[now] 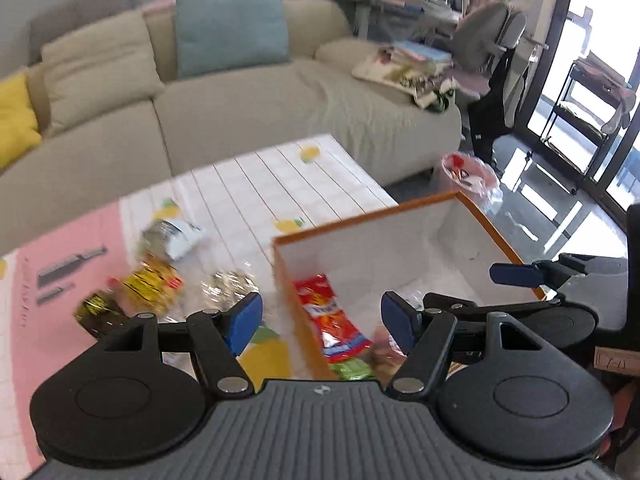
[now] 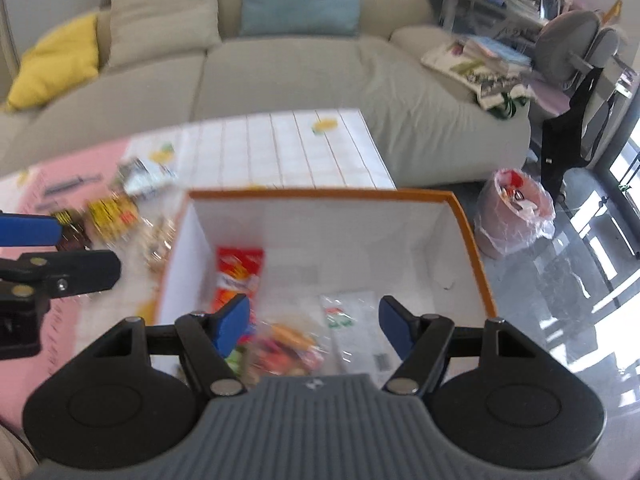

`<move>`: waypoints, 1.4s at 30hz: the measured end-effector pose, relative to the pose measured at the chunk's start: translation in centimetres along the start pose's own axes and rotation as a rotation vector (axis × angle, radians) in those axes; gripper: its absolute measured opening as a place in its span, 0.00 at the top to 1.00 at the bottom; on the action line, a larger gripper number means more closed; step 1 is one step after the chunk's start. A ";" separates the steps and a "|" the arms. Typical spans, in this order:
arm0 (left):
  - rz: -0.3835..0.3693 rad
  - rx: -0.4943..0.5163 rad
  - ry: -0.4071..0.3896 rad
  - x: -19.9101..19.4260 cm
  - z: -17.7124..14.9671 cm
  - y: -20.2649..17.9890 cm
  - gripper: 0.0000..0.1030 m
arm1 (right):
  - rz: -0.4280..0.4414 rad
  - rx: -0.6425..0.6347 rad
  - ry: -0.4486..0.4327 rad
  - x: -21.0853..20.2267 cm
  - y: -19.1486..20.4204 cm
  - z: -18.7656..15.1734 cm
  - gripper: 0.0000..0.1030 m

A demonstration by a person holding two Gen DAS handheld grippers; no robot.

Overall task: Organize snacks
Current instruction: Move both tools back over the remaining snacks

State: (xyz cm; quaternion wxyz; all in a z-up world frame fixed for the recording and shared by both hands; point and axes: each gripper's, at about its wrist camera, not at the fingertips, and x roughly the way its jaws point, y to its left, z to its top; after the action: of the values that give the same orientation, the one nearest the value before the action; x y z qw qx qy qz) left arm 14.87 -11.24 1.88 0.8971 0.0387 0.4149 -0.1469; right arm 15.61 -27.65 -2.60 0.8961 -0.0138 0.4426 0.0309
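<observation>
A white box with an orange rim [image 1: 360, 220] [image 2: 320, 193] stands at the table's right end. Inside lie a red snack bag [image 1: 332, 320] [image 2: 236, 276], a colourful candy pack [image 2: 288, 348] and a clear white packet [image 2: 356, 328]. Loose snacks lie on the table to the left: a yellow pack [image 1: 150, 284] [image 2: 112, 216], a dark pack [image 1: 98, 312], a silver-white bag [image 1: 172, 236] [image 2: 144, 176] and a clear wrapped pack [image 1: 228, 288] [image 2: 158, 248]. My left gripper [image 1: 320, 320] is open and empty over the box's left wall. My right gripper [image 2: 314, 326] is open and empty above the box.
The table has a tiled lemon-print cloth [image 1: 260, 184] and a pink mat [image 1: 60, 272]. A beige sofa [image 1: 240, 112] with cushions lies beyond. A lined waste bin [image 2: 516, 212] stands on the floor to the right, near a desk chair [image 1: 492, 52].
</observation>
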 end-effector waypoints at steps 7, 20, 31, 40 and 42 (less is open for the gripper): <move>0.110 0.000 -0.059 -2.3 -2.3 3.7 0.23 | 0.075 0.086 -0.113 -1.9 4.6 -1.7 0.32; 0.117 -0.128 0.005 -0.7 -7.4 13.1 0.24 | 0.168 0.024 -0.151 0.8 14.1 -4.0 0.36; 0.082 -0.212 0.042 2.7 -8.1 20.3 0.25 | 0.189 -0.125 -0.113 5.9 18.1 -1.6 0.39; 0.080 -0.300 0.073 7.3 -6.9 25.1 0.21 | 0.219 -0.178 -0.060 11.6 20.7 0.9 0.40; 0.076 -0.310 0.081 8.5 -6.8 25.9 0.21 | 0.226 -0.186 -0.043 12.9 21.2 1.3 0.40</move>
State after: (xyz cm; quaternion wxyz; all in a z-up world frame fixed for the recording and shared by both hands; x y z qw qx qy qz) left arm 22.78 12.81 -10.39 0.8798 -0.0790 0.4666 -0.0455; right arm 23.02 -5.84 -12.00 0.8911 -0.0460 0.4171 0.1728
